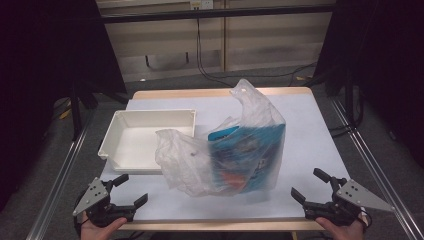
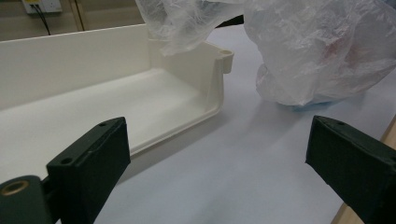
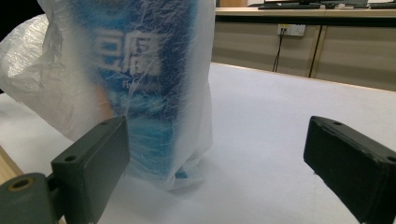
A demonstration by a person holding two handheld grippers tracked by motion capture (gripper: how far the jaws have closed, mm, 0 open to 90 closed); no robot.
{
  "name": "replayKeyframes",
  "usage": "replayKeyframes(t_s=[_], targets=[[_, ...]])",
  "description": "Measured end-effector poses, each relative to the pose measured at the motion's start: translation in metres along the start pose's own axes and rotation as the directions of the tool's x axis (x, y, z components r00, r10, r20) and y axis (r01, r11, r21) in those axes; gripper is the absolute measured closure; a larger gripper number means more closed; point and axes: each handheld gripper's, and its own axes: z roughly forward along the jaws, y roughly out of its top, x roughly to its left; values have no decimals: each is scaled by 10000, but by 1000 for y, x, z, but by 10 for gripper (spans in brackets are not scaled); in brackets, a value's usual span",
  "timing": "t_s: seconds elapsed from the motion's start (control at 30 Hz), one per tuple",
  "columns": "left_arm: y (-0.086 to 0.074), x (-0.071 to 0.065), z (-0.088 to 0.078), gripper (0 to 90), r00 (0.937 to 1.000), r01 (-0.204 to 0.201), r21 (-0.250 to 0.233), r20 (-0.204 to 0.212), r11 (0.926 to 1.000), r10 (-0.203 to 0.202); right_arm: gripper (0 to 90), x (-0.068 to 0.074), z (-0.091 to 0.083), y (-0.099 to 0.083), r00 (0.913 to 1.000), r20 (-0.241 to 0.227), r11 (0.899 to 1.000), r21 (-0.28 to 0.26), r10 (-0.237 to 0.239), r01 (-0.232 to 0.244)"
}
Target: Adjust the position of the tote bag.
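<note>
At the near left corner of the table (image 1: 310,130), the left gripper (image 1: 128,189) hovers with jaws spread wide, grasping nothing. Opposite, at the near right corner, the right gripper (image 1: 310,184) is likewise released and empty. Between them, toward the table's middle, stands a translucent plastic bag (image 1: 235,145) containing a blue box (image 1: 250,155) (printing blurred through the film). The bag's left fold drapes over the near right corner of a white tray (image 1: 125,145).
</note>
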Motion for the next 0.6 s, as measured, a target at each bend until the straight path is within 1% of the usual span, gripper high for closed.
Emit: replayKeyframes(t_s=[0.03, 0.07, 0.1, 0.13, 0.17, 0.2, 0.23, 0.27, 0.3, 0.33, 0.37, 0.4, 0.43, 0.47, 0.5, 0.53, 0.6], targets=[[0, 0, 0, 61, 9999, 93, -33, 76, 10000, -93, 75, 0, 0, 0, 10000, -27, 10000, -10, 7, -7], [0, 1, -1, 61, 10000, 65, 15, -2, 10000, -65, 79, 0, 0, 0, 10000, -46, 10000, -2, 17, -17], [0, 1, -1, 62, 9999, 137, -20, 101, 9999, -137, 85, 0, 0, 1, 10000, -64, 10000, 11, 9, -9], [0, 1, -1, 63, 9999, 142, 64, 4, 9999, -142, 93, 0, 0, 1, 9999, -106, 10000, 50, -10, 11], [0, 0, 0, 66, 9998, 209, 71, 39, 9998, -209, 99, 0, 0, 1, 9999, -111, 10000, 91, 14, -13], [1, -1, -1, 66, 10000, 79, 138, 15, 9999, -79, 118, 1, 0, 2, 9999, -140, 9999, 125, 18, -16], [1, -1, -1, 68, 9998, 96, 73, 148, 9999, -97, 131, 1, 0, 2, 9998, -199, 9999, 131, 0, 3], [2, -2, -1, 71, 10000, 39, 87, 83, 10000, -40, 135, 1, -1, 2, 9998, -193, 9999, 109, -1, 3], [2, -2, -1, 71, 10000, 42, 111, -23, 9999, -42, 152, 1, -1, 3, 9997, -242, 9999, 134, 29, -26], [1, -1, -1, 71, 9999, 59, 62, 133, 10000, -60, 170, 1, -1, 4, 9996, -275, 9999, 163, 23, -19], [1, -1, -1, 71, 9999, 95, 88, 92, 9999, -95, 180, 1, -1, 4, 9996, -260, 9999, 159, 61, -57], [1, -1, -1, 71, 9998, 177, 101, 53, 9998, -178, 200, 2, 0, 5, 9993, -364, 9998, 188, 111, -104], [1, 0, -1, 71, 9999, 121, 98, 48, 9999, -122, 228, 1, 0, 6, 9987, -505, 9997, 220, 86, -75], [1, 0, -1, 71, 9998, 183, 60, 52, 9998, -183, 264, 2, 0, 6, 9981, -615, 9997, 222, 54, -40], [1, 0, -1, 71, 9999, 125, 98, -47, 9999, -124, 280, 1, 0, 7, 9973, -732, 9997, 227, 16, 1], [1, 1, -1, 72, 9999, 111, 101, -42, 9999, -110, 283, 3, 0, 8, 9968, -788, 9996, 253, 165, -146], [1, 1, -1, 76, 9999, 110, 155, -108, 9998, -108, 325, 3, 0, 10, 9953, -941, 9993, 312, 243, -214]])
